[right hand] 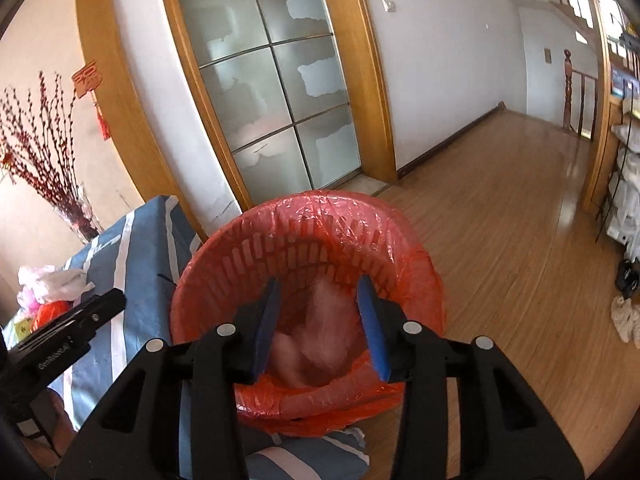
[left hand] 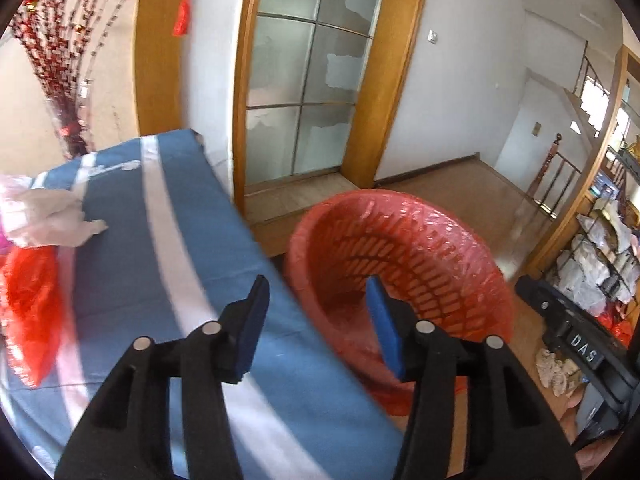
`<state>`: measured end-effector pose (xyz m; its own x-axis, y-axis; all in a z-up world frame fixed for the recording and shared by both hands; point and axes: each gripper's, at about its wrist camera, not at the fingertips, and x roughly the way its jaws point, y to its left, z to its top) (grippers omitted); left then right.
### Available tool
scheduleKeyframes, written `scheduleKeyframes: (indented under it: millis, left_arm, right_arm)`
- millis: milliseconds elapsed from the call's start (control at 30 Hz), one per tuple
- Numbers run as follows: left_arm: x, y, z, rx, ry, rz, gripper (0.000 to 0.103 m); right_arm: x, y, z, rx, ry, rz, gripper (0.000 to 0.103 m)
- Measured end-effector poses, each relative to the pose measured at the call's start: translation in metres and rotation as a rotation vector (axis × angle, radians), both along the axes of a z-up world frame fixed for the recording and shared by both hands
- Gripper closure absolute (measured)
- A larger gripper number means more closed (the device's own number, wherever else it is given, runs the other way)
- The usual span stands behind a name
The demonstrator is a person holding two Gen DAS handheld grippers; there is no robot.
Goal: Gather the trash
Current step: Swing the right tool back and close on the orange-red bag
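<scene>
Round slotted plastic basket (right hand: pixel 280 256), red, lined with a translucent red film bag (right hand: pixel 416 276); pale pink crumpled bag (right hand: pixel 320 328) inside. Cloth table cover (left hand: pixel 168 280), slate blue with white stripes. Crumpled red plastic bag (left hand: pixel 32 304) beside white crumpled plastic (left hand: pixel 52 216). Gripper pads (left hand: pixel 384 328), blue on black frames.

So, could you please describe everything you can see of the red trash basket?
The red trash basket is round, plastic-looking, with slotted lattice walls, and a thin translucent red bag lining it and folded over the rim. It stands upright on the wooden floor beside the blue striped table cover. Blurred pinkish-white trash shows inside, below the open right gripper.
</scene>
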<state>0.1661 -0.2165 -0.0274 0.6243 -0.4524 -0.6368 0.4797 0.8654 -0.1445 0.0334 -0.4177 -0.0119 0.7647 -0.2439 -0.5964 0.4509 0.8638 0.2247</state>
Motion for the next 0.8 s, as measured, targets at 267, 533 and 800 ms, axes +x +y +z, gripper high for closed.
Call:
scheduleKeyframes:
  millis: [267,533,800]
  left_arm:
    - [-0.010,0.058,0.009,0.069,-0.073,0.121,0.044]
    - [-0.022,0.140,0.015,0.110,-0.127,0.288,0.039]
    - [-0.021,0.229,0.014,0.139,-0.119,0.482,0.032]
  right_arm:
    - [0.012,0.040,0.012,-0.046,-0.002,0.120,0.062]
    - [0.037,0.103,0.019,-0.038,-0.004,0.309,0.062]
    - [0.064,0.183,0.025,-0.027,0.002,0.516,0.062]
